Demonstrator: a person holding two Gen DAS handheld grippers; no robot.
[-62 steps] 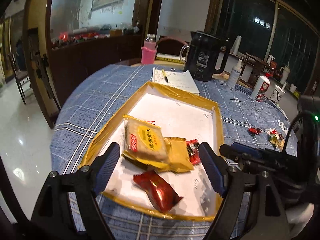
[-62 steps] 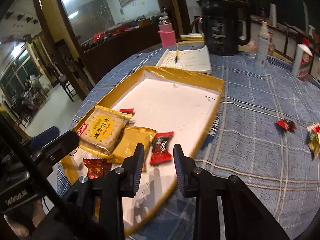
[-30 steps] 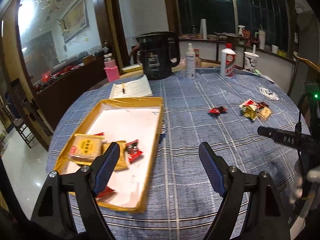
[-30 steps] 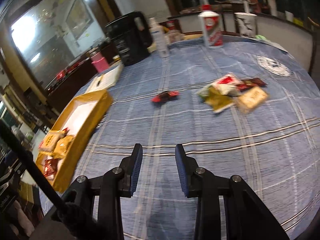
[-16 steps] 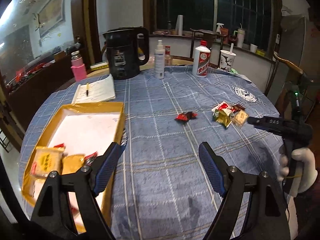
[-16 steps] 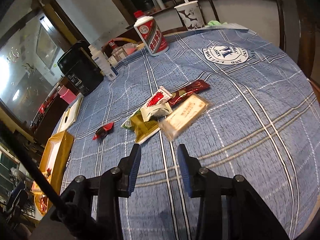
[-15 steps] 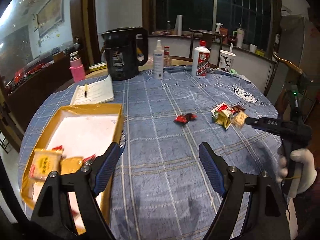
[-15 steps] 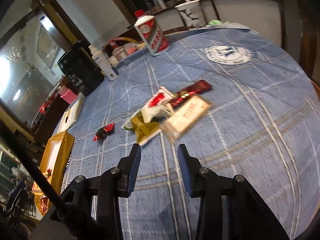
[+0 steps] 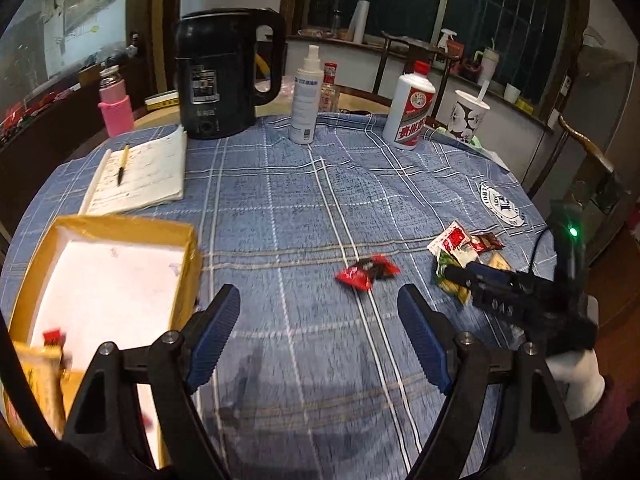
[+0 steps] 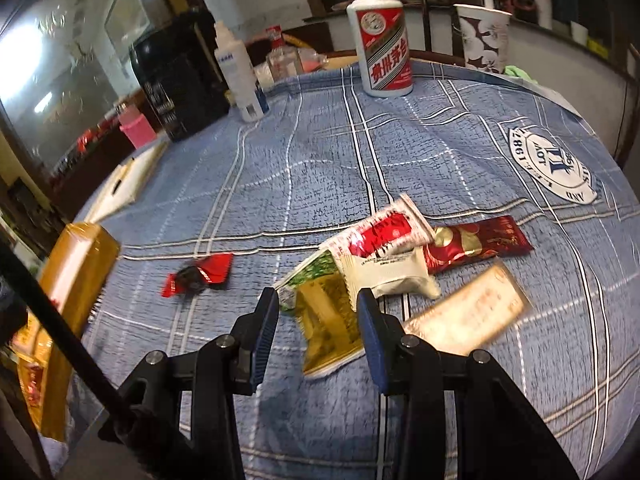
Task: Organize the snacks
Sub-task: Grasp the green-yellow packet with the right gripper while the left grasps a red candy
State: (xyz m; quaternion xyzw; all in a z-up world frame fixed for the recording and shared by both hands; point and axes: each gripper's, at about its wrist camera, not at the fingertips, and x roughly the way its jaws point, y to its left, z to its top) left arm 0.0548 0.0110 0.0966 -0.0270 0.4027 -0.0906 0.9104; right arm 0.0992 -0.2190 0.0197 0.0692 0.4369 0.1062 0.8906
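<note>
A yellow tray (image 9: 185,236) with a white floor sits at the table's left and holds yellow snack packets (image 9: 36,384). A small red candy (image 9: 366,274) lies alone mid-table. A pile of snacks (image 10: 384,256) lies to its right: a green-gold packet (image 10: 328,312), a red-white packet, a dark red bar (image 10: 476,242) and a tan cracker pack (image 10: 468,312). My left gripper (image 9: 318,336) is open and empty above the cloth, short of the red candy. My right gripper (image 10: 316,320) is open, its fingers on either side of the green-gold packet.
At the back stand a black kettle (image 9: 224,76), a white spray bottle (image 9: 306,98), a white liquor bottle (image 9: 410,108), a paper cup (image 9: 466,114) and a pink flask (image 9: 116,106). A notebook with a pen (image 9: 140,172) lies behind the tray. A wooden chair (image 9: 588,168) is at the right.
Both grippers have swung away from the tray toward the snack pile on the right. My right gripper has closed in until its open fingers frame the green-gold packet.
</note>
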